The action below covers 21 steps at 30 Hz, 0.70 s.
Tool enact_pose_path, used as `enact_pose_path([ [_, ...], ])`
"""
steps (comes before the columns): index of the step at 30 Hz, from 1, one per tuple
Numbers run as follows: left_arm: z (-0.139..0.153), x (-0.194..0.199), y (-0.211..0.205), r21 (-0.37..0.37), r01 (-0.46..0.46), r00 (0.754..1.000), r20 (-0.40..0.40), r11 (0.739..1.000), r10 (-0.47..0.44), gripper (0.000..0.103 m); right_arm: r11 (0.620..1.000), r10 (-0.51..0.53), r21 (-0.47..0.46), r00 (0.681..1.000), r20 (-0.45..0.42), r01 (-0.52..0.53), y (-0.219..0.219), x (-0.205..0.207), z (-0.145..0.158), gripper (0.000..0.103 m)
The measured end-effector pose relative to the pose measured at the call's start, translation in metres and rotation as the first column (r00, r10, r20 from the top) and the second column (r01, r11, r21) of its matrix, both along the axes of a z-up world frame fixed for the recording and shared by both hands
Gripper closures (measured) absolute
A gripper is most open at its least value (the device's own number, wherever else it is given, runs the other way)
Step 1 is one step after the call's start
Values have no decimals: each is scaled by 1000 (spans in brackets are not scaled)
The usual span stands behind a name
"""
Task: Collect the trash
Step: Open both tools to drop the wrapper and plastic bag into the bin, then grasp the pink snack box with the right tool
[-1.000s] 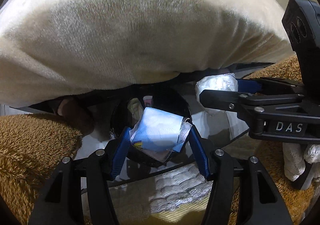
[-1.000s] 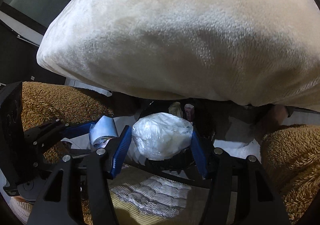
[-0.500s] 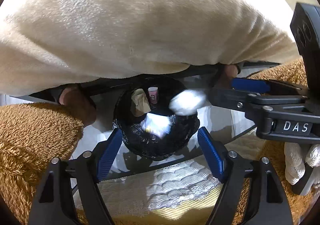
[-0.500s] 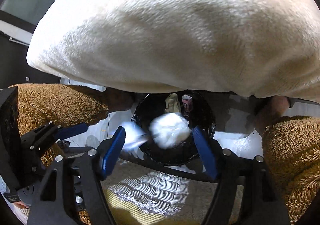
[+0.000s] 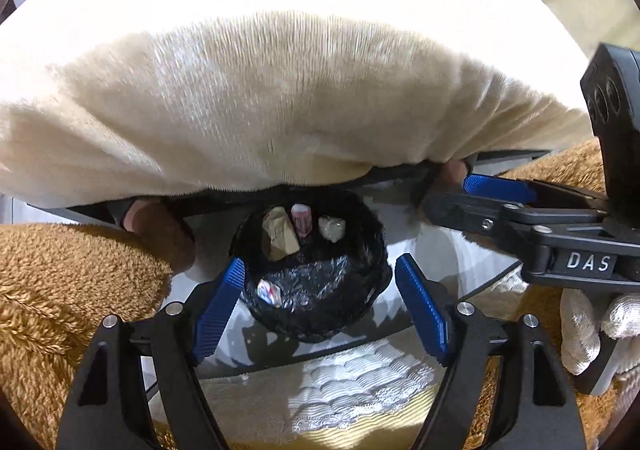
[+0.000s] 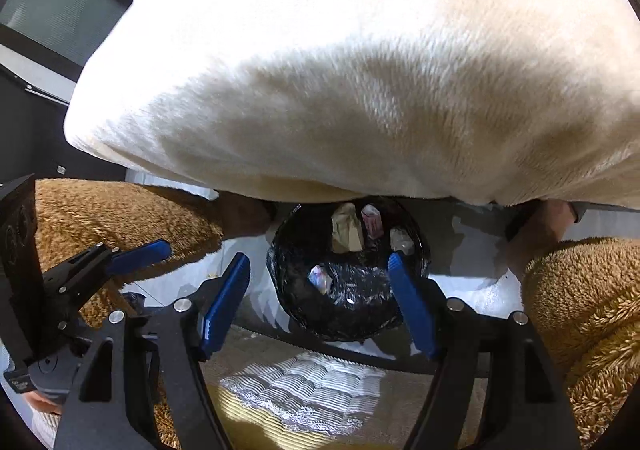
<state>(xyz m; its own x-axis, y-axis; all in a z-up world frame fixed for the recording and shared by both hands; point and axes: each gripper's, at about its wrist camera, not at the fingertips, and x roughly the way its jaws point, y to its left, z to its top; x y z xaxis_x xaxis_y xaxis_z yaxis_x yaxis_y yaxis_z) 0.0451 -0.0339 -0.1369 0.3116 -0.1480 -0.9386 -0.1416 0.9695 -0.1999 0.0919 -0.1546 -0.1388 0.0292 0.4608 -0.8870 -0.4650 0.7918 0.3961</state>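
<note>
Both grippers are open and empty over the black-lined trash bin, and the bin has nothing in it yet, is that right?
Not quite. The left gripper and right gripper are open and empty over the black-lined trash bin, their jaws having just opened, but the bin is not empty: both wrist views show several pieces of trash lying inside.

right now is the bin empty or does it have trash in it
Not empty. The black-lined bin holds a brown paper wad, a pink wrapper, a clear crumpled piece and a small shiny scrap.
</note>
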Motion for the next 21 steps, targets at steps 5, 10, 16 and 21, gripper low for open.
enact_pose_path([
  [5,29,-11,6,-4,-29,990,135,1000,29,27,991,-13,136,993,118,-3,-19,-10,36,31],
  [10,61,-21,22,-40,-68,959,274,997,76,27,960,-29,277,971,237,-39,-41,-18,77,31],
  [16,93,-18,48,-62,-115,918,375,991,130,27,952,-35,297,937,348,-74,-39,-5,104,31],
  [21,115,2,77,-70,-162,891,418,984,177,26,967,-19,237,893,449,-98,-15,13,120,24],
])
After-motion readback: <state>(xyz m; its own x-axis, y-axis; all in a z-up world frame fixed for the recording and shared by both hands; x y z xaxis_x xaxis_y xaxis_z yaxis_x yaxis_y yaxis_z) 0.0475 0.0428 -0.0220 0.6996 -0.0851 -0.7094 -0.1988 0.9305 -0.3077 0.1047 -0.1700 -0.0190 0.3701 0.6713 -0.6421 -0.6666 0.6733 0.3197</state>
